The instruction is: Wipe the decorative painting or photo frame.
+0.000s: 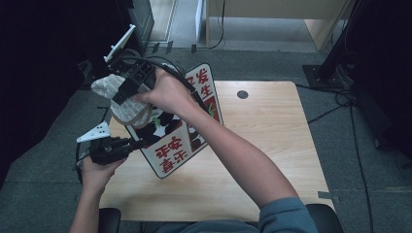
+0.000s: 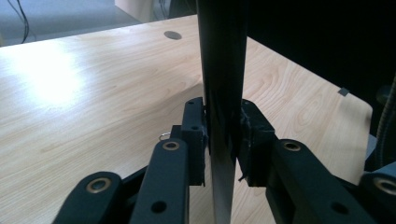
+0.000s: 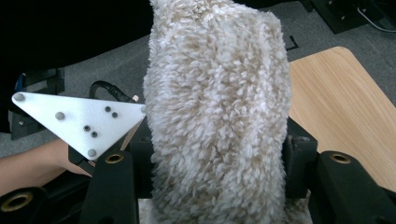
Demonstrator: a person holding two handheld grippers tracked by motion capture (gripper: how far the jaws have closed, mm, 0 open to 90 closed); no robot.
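A white sign board [image 1: 177, 141] with a red border and red characters stands tilted over the wooden table [image 1: 272, 145]. My left gripper [image 1: 132, 144] is shut on its lower left edge. In the left gripper view the board's dark edge [image 2: 223, 70] rises between the pads, with my left gripper [image 2: 223, 140] pressing it from both sides. My right gripper [image 1: 127, 94] is shut on a cream fluffy cloth [image 1: 125, 114] that lies against the board's upper left corner. In the right gripper view the fluffy cloth [image 3: 215, 102] bulges out between the jaws of my right gripper [image 3: 215, 163].
A round cable hole [image 1: 242, 94] sits near the table's far edge. Cables [image 1: 350, 107] run over the grey floor at the right. A pale desk leg [image 1: 323, 29] stands at the back. The left gripper's white plate [image 3: 79, 123] lies just left of the cloth.
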